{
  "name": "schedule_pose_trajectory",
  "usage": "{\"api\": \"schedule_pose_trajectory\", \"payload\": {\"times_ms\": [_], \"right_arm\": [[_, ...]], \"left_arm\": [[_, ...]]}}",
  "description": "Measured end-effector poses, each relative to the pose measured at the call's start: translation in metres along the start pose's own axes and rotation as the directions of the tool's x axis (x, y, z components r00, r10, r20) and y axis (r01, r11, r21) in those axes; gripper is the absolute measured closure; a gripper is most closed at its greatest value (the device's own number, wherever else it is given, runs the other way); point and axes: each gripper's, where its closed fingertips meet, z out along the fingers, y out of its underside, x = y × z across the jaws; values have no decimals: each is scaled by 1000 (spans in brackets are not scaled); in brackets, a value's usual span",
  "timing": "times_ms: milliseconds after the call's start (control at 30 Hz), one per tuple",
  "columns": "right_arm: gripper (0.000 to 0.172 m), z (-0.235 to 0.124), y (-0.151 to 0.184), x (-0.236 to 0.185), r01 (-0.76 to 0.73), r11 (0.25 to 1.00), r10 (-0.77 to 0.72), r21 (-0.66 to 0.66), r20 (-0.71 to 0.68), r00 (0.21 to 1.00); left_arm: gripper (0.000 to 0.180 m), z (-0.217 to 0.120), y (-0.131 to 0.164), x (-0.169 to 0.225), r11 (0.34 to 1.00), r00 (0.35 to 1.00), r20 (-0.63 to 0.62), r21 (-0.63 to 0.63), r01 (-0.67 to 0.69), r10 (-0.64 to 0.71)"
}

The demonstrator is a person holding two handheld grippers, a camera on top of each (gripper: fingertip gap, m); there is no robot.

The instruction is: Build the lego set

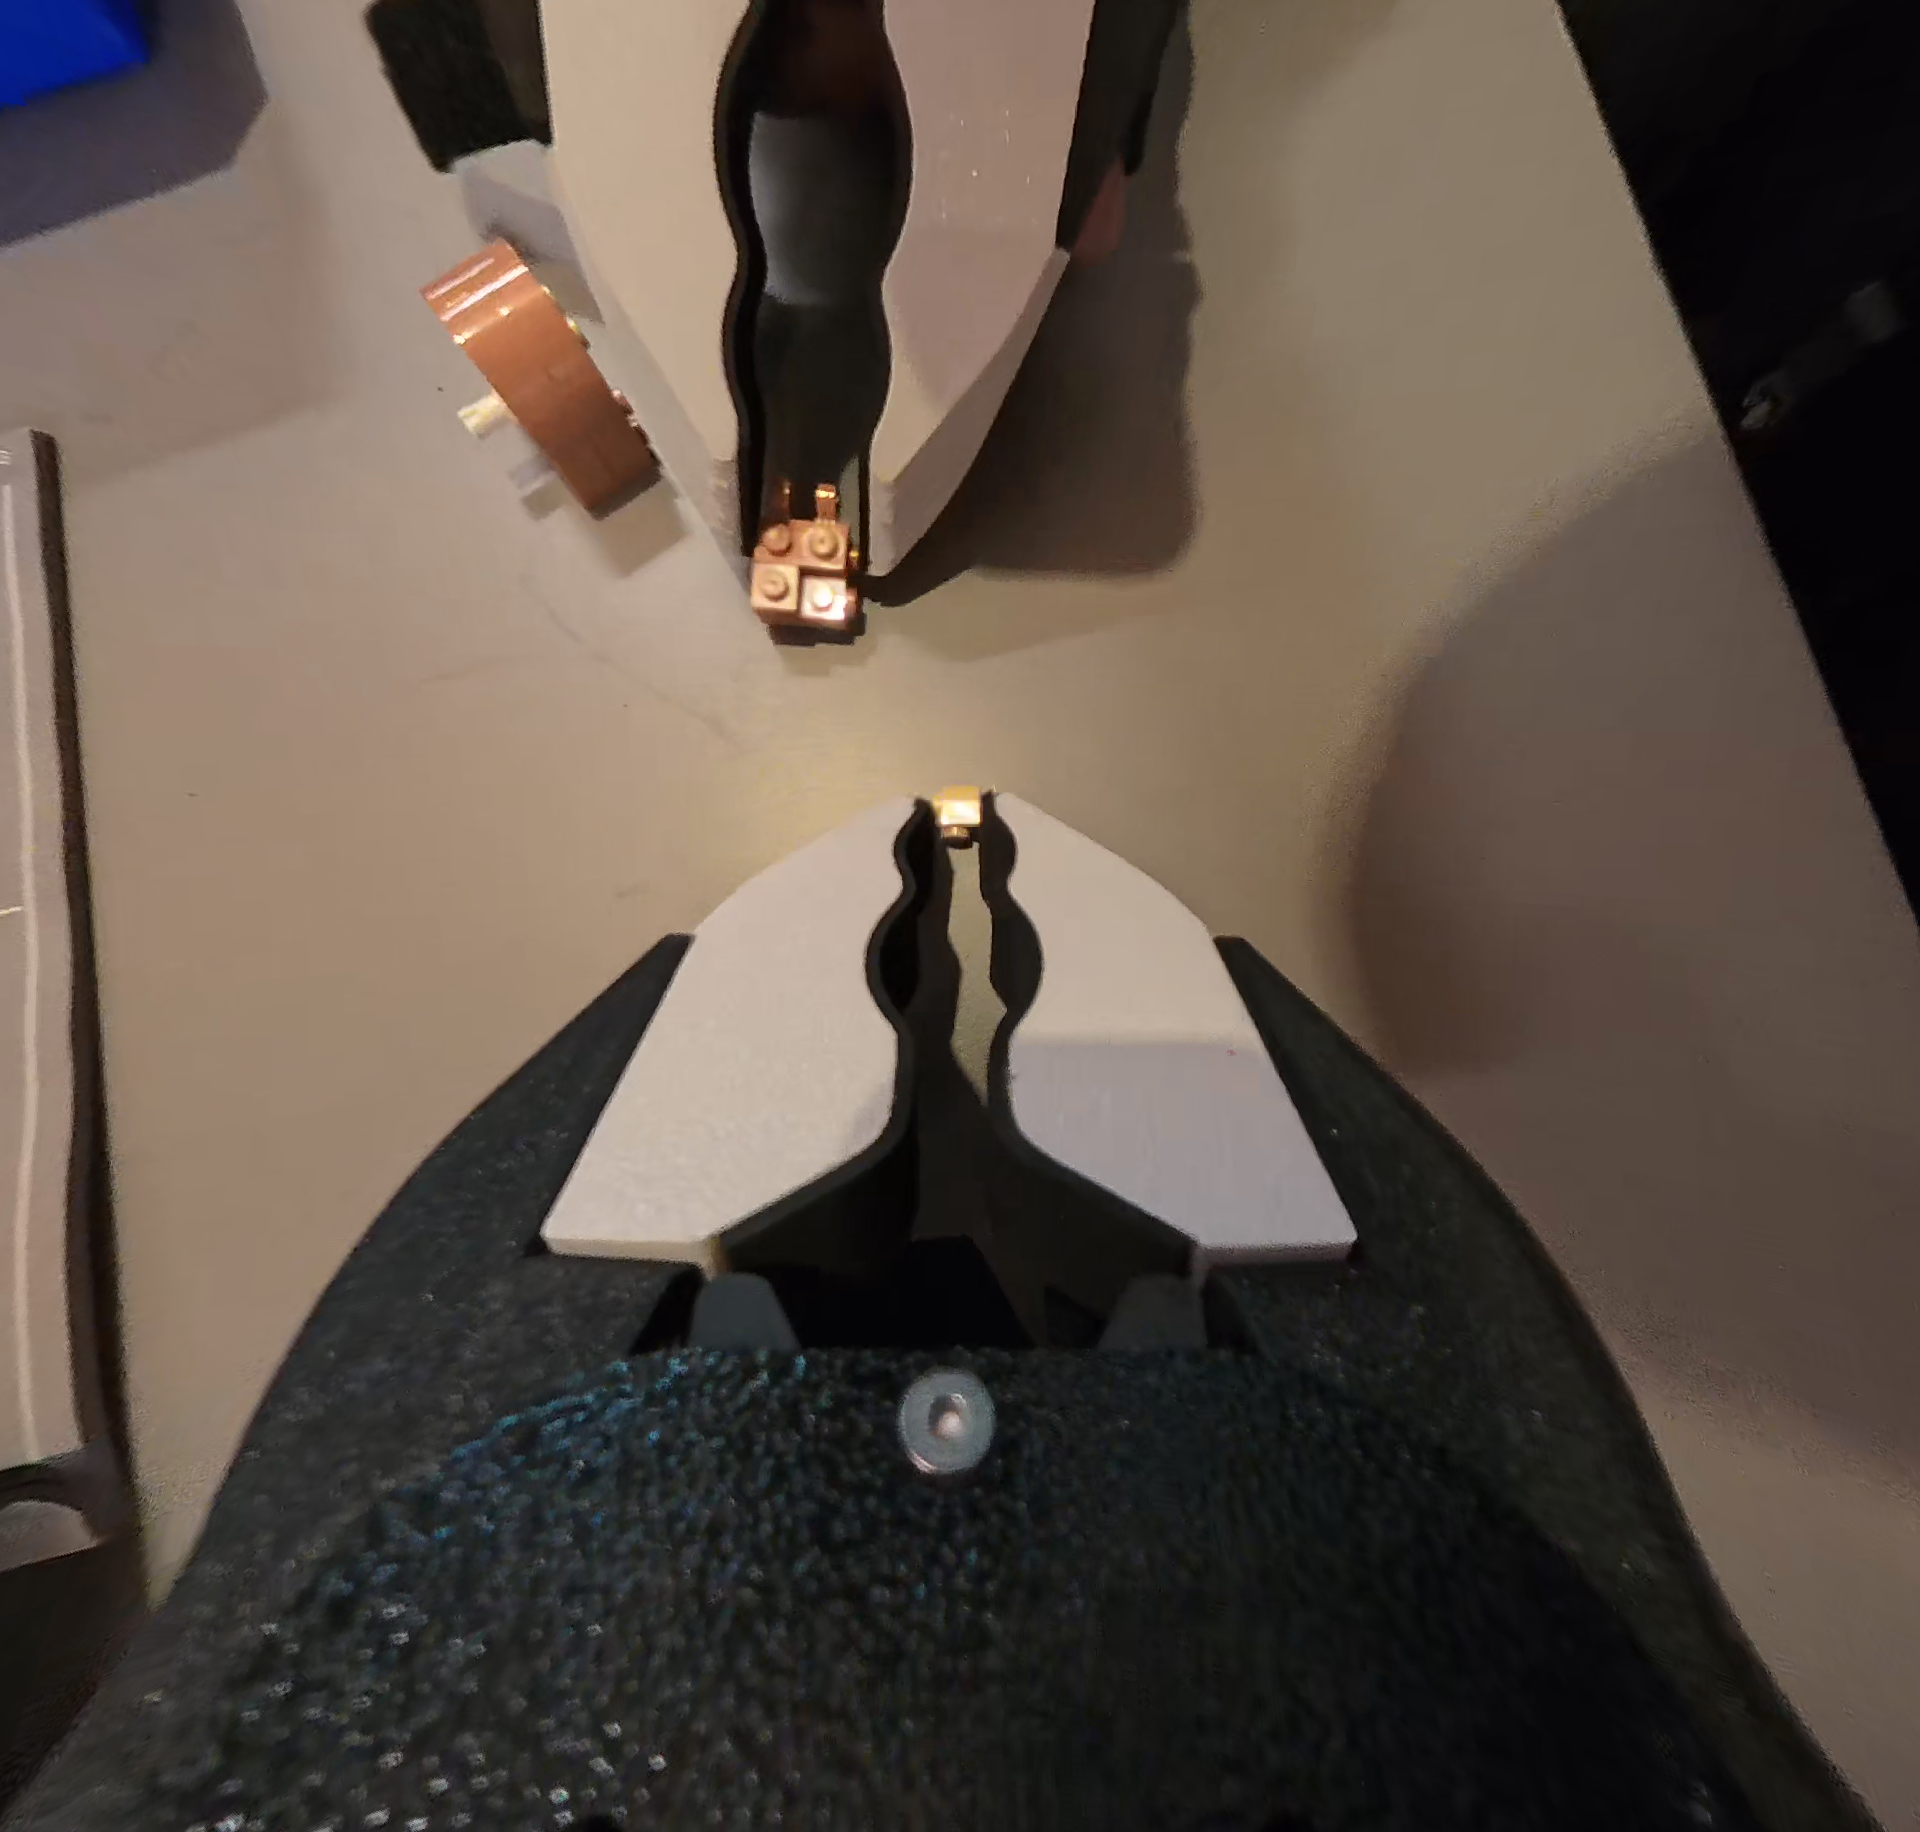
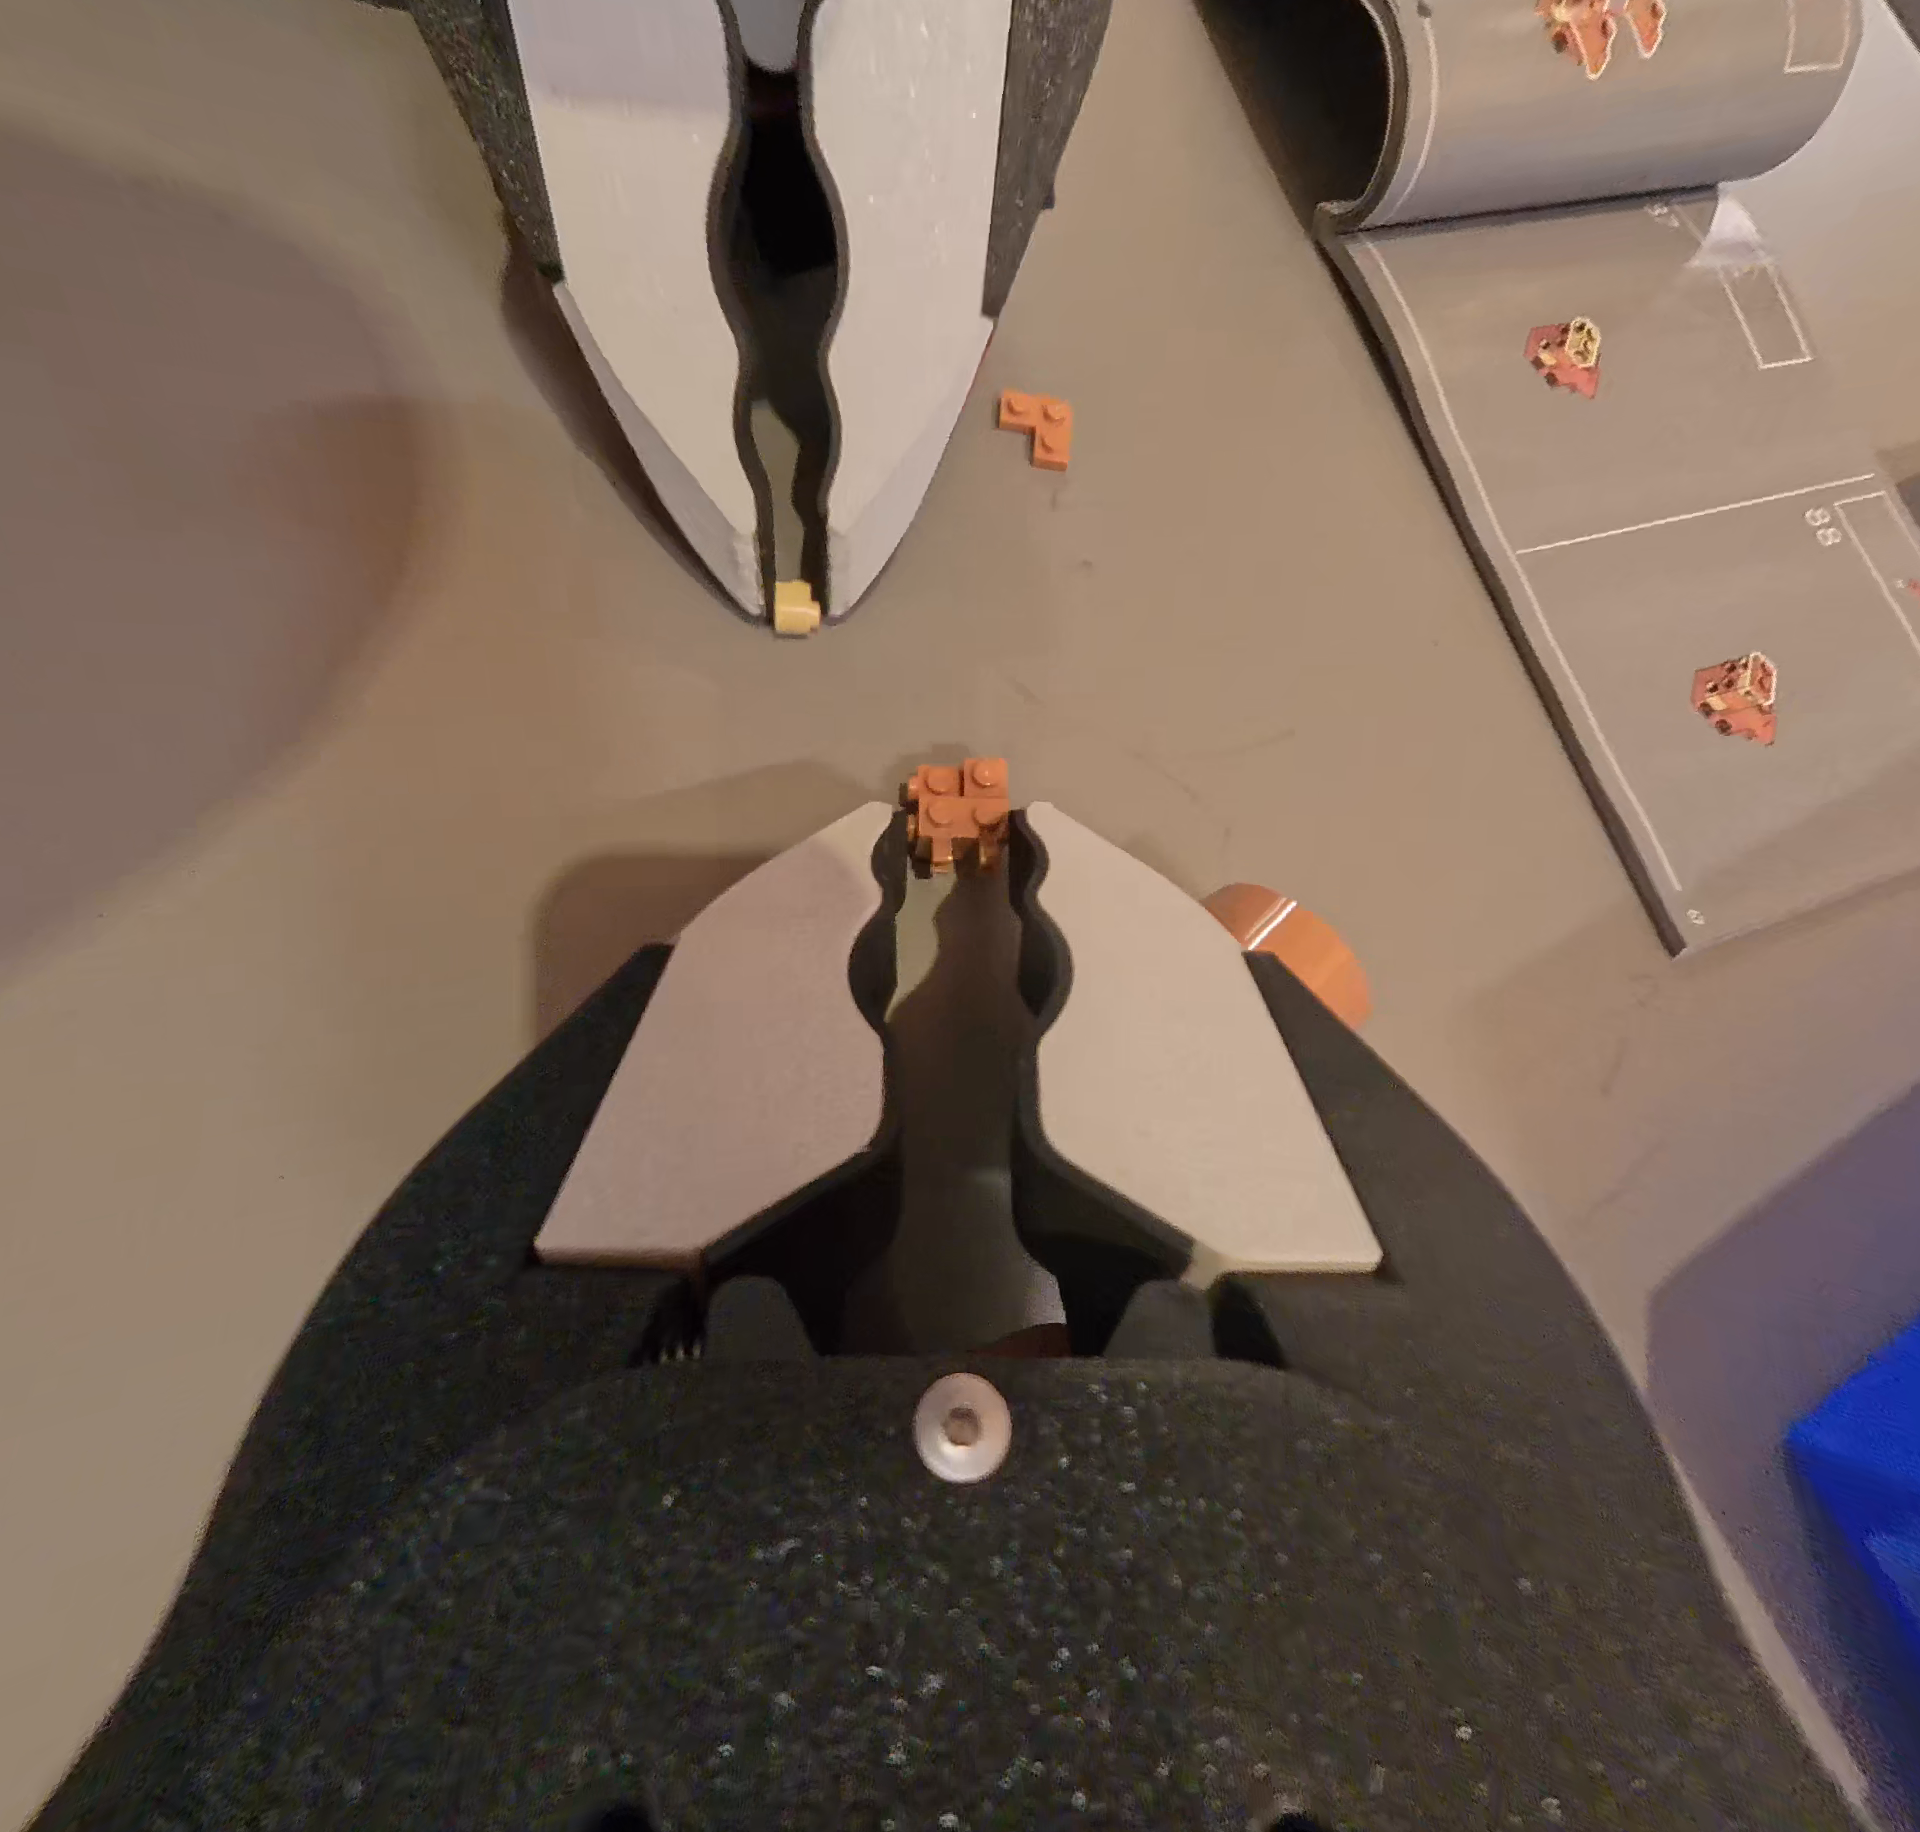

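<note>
- Here my left tongs (image 1: pixel 958 814) are clamped on 1 tiny tan brick (image 1: pixel 957 812), pads tight on both sides.
- My right tongs (image 2: pixel 954 826) grip a small brown studded brick cluster (image 2: pixel 956 806), 4 studs showing, above the grey counter (image 2: pixel 312 743).
- Both sets face each other, tips near but apart.
- 1 brown L-shaped plate (image 2: pixel 1039 426) lies beside the left tongs; an open booklet (image 2: pixel 1662 432) lies farther off.

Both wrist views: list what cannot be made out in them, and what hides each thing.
- Brown round piece: right wrist view, mostly hidden behind the right gripper.
- Blue box: left wrist view, cut off by the frame's edge.
- Underside of the brown brick cluster: hidden between the fingers.
- Tan brick in the left gripper: too small to tell its shape.
</note>
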Motion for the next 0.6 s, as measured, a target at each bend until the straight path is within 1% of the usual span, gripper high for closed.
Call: {"api": "schedule_pose_trajectory", "payload": {"times_ms": [100,167,300,600], "right_arm": [[153,0,0,0,6,1000,-6,1,-8,1000],[153,0,-1,1,15,1000,-15,4,-16,1000],[153,0,-2,0,35,999,-35,9,-23,999],[152,-1,-3,-3,65,998,-64,21,-23,998]], "left_arm": [[173,1,-3,4,998,999,-17,45,52,-52],[173,-1,-5,2,994,996,-4,73,85,-85],[173,-9,-14,0,969,982,-37,160,190,-186],[173,-12,-15,-8,933,952,-55,191,305,-300]]}}
